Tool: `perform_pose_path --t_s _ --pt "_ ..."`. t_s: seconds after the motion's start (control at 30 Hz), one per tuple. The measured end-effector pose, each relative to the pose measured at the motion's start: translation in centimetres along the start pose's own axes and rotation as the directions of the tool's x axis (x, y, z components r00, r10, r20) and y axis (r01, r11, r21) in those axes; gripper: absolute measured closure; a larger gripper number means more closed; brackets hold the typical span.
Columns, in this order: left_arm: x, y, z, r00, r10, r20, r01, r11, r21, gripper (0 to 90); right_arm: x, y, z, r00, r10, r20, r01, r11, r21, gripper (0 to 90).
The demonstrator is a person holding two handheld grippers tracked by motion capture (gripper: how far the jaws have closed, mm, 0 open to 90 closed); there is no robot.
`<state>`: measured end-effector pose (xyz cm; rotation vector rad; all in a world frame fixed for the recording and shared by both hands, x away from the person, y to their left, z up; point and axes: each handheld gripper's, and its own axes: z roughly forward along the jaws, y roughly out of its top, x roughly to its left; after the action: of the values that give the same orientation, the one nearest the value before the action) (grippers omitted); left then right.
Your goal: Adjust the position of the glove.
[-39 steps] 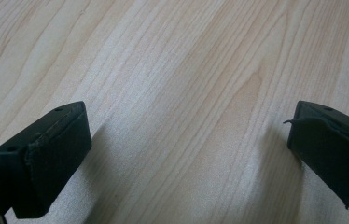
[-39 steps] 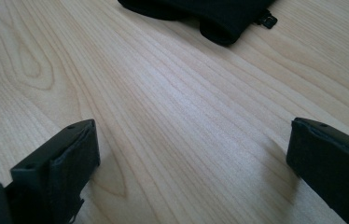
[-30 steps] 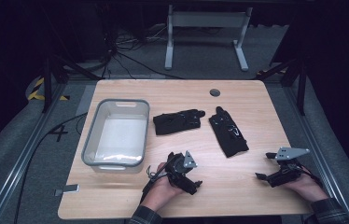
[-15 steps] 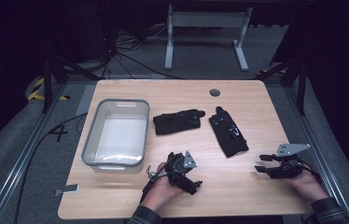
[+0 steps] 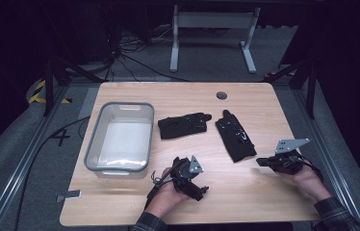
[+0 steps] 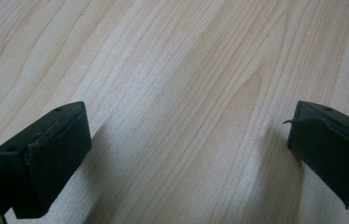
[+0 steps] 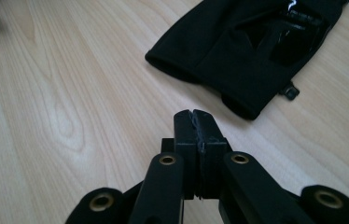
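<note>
Right gripper (image 5: 268,161): jaws pressed together with nothing between them, low over the table (image 5: 245,202), pointing at the near glove's cuff.
Left gripper (image 5: 198,188): jaws wide apart over bare wood, nothing between them, held low at the table's near edge.
Near glove (image 5: 236,135): black, flat, just ahead of the right gripper's tip; its open cuff faces the jaws.
Far glove (image 5: 184,125): black, flat, beyond the left gripper, between the near glove and the bin (image 5: 119,138).
Bin: grey, well off to the left gripper's outer side; looks empty.
Handling: gloves look soft, light and limp; they should sag and fold when lifted. The cuff hem is probably the best hold, a thick edge standing slightly off the wood.
Hard to make out: glove fingers are cut off in the right gripper view; palm markings too small to read; black on black hides seams.
</note>
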<state>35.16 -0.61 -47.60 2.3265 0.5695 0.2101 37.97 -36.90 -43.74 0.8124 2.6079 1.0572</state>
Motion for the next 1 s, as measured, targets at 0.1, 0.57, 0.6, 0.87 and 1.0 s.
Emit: perform_pose_path --t_s 0.1,0.57,0.6,0.87,1.0 --pt "0.0 0.0 0.0 1.0 -0.001 0.002 0.001 1.0 0.002 0.0 -0.6 1.1 0.4 1.0 -0.008 -0.005 0.008 1.0 -0.021 90.0" --pt "0.0 0.0 0.0 1.0 0.001 0.001 -0.001 1.0 0.0 0.0 -1.4 3.8 3.2 0.9982 -0.051 -0.031 0.05 0.998 -0.031 90.0" --pt "0.0 0.0 0.0 1.0 0.0 0.0 0.0 1.0 -0.001 0.0 -1.4 3.8 3.2 0.9982 -0.051 -0.031 0.05 0.998 -0.031 90.0" --pt "0.0 0.0 0.0 1.0 0.0 0.001 0.0 1.0 -0.001 0.0 -2.0 3.7 4.9 0.9984 -0.051 -0.024 0.051 0.998 0.022 90.0" --pt "0.0 0.0 0.0 1.0 0.0 0.001 0.0 1.0 -0.001 0.0 -1.9 3.4 5.3 0.9983 -0.055 -0.019 0.055 0.998 0.016 90.0"
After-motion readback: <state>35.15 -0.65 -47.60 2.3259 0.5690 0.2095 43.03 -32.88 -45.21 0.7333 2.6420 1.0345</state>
